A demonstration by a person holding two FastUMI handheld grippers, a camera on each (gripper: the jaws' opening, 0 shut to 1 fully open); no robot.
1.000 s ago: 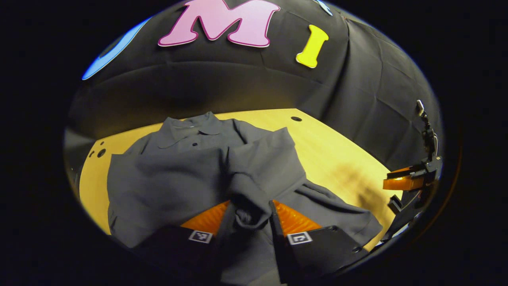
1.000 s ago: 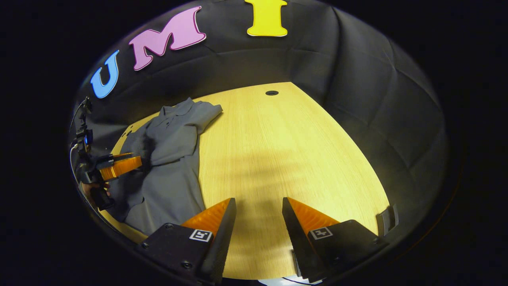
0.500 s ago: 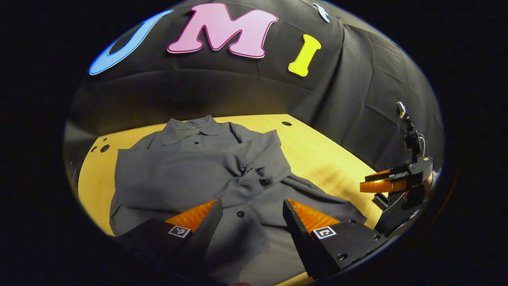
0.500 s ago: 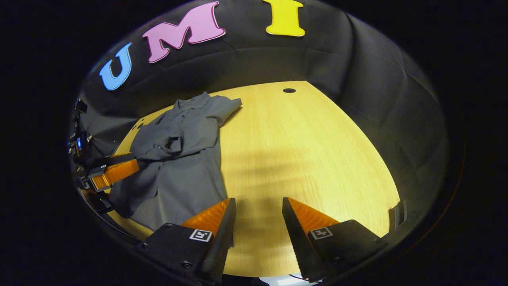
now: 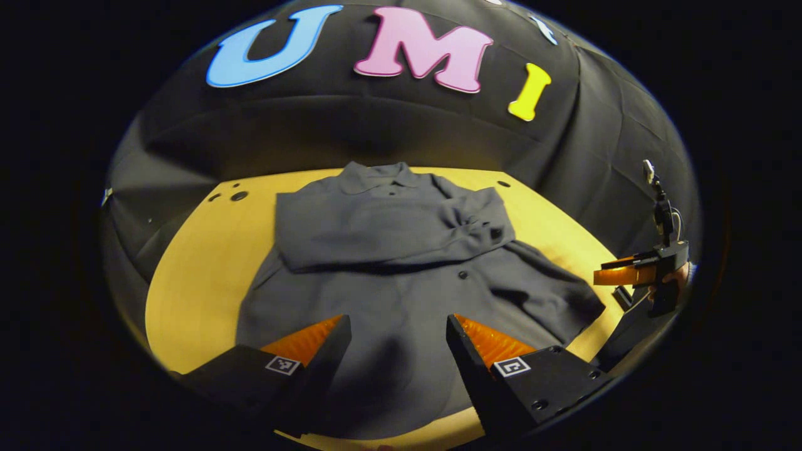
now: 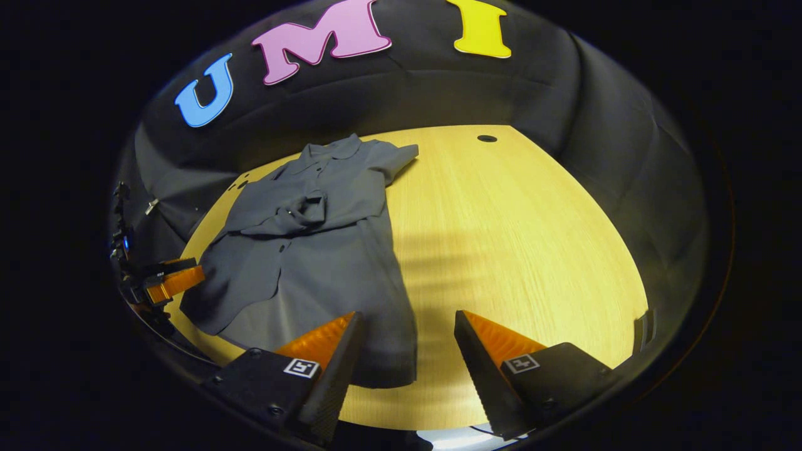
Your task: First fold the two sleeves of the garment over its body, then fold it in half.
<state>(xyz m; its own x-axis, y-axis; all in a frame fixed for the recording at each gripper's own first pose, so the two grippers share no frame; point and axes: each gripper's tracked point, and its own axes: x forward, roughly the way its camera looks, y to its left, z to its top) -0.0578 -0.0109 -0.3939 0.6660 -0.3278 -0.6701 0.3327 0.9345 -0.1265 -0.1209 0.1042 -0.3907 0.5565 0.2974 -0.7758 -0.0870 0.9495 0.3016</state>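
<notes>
Both the left claw (image 5: 396, 332) and right claw (image 6: 406, 332) hang spread and empty above the shirt (image 5: 401, 269) on the counter (image 6: 514, 238).

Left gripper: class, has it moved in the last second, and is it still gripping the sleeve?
Yes. The left gripper let go and drew back toward the garment's hem, while the sleeve now lies across the chest below the collar.

text: none legible | markers on hand-held gripper: patterns, unreadable
</notes>
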